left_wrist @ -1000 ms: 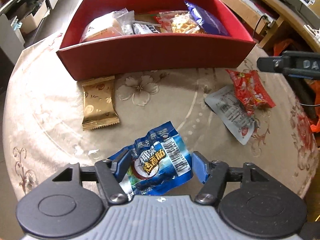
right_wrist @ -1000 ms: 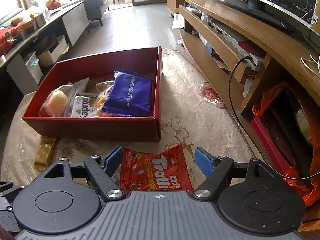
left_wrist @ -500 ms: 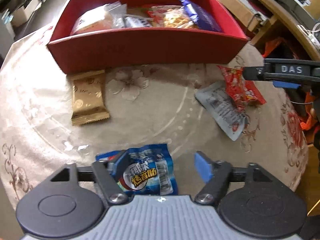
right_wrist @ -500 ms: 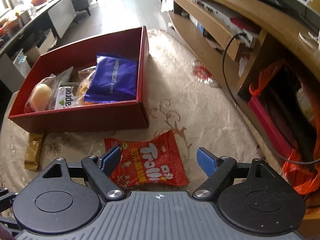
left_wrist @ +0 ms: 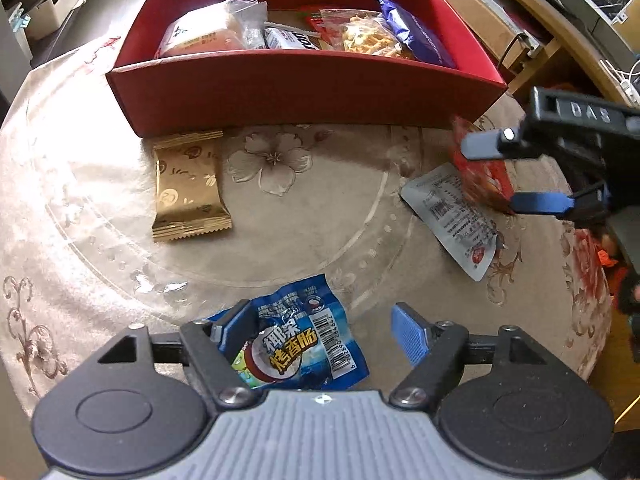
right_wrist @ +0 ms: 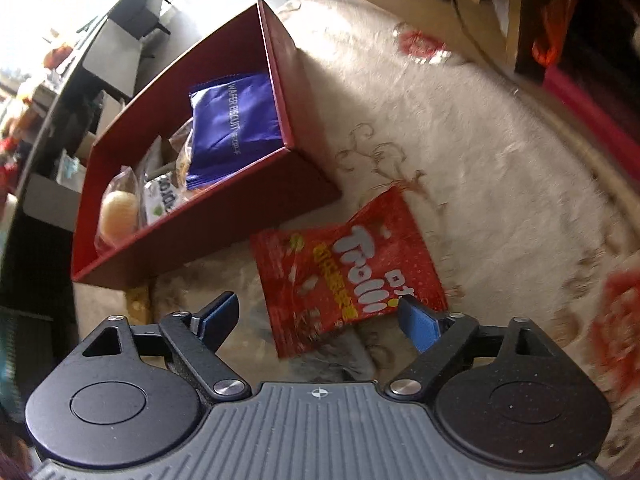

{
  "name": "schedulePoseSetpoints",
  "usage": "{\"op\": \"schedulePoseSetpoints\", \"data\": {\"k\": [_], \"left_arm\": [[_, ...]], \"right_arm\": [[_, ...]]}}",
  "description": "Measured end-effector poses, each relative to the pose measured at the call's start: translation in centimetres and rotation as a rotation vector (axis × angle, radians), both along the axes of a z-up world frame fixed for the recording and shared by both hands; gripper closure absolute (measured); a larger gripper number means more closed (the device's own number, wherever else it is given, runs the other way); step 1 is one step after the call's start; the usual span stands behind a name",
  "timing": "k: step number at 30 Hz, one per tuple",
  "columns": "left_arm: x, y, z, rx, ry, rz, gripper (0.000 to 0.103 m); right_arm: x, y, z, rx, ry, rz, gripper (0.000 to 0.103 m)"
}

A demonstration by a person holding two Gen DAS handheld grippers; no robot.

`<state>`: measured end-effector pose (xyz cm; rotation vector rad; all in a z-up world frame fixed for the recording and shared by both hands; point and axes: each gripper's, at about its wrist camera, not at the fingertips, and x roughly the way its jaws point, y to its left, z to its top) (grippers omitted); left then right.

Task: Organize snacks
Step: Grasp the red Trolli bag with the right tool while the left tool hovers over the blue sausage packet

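Nearest, our left gripper [left_wrist: 320, 330] stands with fingers spread over a blue sausage packet [left_wrist: 298, 346] bearing a barcode. Our right gripper [right_wrist: 316, 318], fingers likewise apart, straddles a red "Trolli" bag [right_wrist: 348, 272]. Both lie on the beige floral tabletop [left_wrist: 304, 216]. Beyond, a gold packet [left_wrist: 188, 186] and a grey pouch [left_wrist: 456, 216]; farthest, a red box [left_wrist: 304, 88] holding a "WAFER BISCUIT" pack [right_wrist: 232, 118].
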<state>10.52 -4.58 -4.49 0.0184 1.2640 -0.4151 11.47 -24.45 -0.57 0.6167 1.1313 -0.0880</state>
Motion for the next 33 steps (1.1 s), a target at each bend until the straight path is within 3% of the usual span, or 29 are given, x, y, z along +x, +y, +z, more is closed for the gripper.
{"op": "schedulePoseSetpoints", "data": {"k": [2,8,15,24,28,33], "left_arm": [[0.0,0.1,0.0,-0.005,0.001,-0.002,0.03],[-0.2,0.0,0.0,0.004,-0.01,-0.024,0.029],[-0.2,-0.3,-0.1,0.009,-0.012,-0.026,0.026],[-0.4,-0.3,-0.1,0.001,-0.011,-0.03,0.026],[-0.4,-0.2,-0.1,-0.001,-0.01,-0.031,0.026],[-0.5,-0.3,-0.1,0.003,-0.011,-0.033,0.026]], "right_arm": [[0.4,0.1,-0.1,-0.002,0.002,-0.018,0.01],[1.4,1.0,0.5,-0.286,0.013,-0.005,0.01],[2.7,2.1,0.6,-0.212,-0.011,0.034,0.008],[4.5,4.0,-0.2,-0.279,0.009,0.158,0.005],[4.6,5.5,-0.9,-0.358,0.025,0.226,0.002],[4.7,6.5,-0.8,-0.383,0.006,0.243,0.007]]}}
